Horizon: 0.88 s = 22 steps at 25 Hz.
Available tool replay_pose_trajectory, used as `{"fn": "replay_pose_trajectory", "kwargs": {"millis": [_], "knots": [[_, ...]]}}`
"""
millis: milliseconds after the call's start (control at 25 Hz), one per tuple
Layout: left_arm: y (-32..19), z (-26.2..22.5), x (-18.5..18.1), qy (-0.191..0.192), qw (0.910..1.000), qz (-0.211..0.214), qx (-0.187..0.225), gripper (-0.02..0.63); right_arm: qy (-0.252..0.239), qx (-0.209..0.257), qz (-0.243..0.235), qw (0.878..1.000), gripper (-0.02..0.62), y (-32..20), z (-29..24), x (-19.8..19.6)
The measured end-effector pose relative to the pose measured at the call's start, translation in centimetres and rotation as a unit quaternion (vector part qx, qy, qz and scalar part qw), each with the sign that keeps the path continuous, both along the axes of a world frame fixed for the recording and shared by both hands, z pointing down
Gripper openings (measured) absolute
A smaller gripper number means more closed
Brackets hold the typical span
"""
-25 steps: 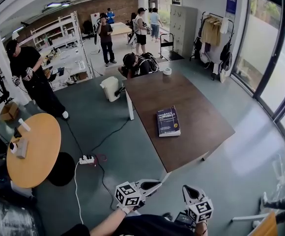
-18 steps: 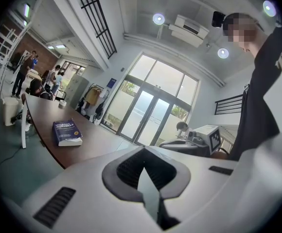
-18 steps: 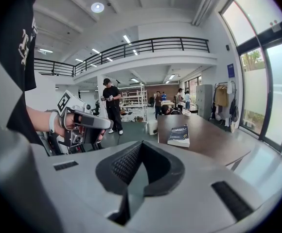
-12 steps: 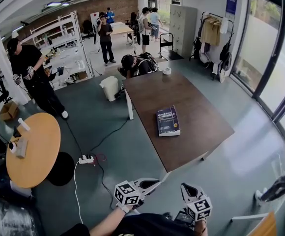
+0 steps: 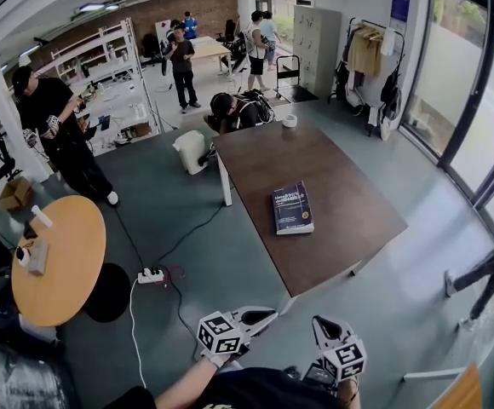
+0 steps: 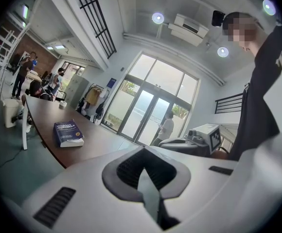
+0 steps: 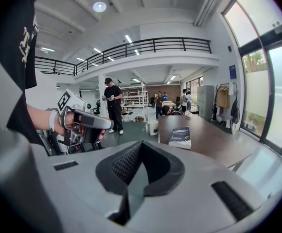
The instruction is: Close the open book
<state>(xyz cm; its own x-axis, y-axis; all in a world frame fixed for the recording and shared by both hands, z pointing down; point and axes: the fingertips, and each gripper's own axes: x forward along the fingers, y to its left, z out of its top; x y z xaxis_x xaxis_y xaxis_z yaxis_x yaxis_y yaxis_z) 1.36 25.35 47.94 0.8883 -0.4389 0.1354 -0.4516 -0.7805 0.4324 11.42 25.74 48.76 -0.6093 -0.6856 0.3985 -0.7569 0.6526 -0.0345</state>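
The thick dark blue book lies closed and flat on the brown rectangular surface, at 12 o'clock from both tongs. Its white cover print is too small to read. The left tongs and right tongs are pressed together, empty, well apart from the book.

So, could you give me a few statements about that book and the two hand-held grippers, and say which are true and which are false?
The book lies open on the brown table. False: it lies closed, cover up.
The left gripper and the right gripper are both shut and empty. True.
The left gripper touches the book. False: both grippers are well short of the table.
A white roll sits near the table's far end. True.
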Motion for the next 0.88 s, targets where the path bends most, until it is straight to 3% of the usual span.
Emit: {"fn": "replay_pose_trajectory", "kwargs": {"millis": [880], "knots": [[0.14, 0.40, 0.00, -0.001, 1.0000, 0.000, -0.003, 0.005, 0.004, 0.004, -0.007, 1.000, -0.012, -0.36, -0.25, -0.81]]}}
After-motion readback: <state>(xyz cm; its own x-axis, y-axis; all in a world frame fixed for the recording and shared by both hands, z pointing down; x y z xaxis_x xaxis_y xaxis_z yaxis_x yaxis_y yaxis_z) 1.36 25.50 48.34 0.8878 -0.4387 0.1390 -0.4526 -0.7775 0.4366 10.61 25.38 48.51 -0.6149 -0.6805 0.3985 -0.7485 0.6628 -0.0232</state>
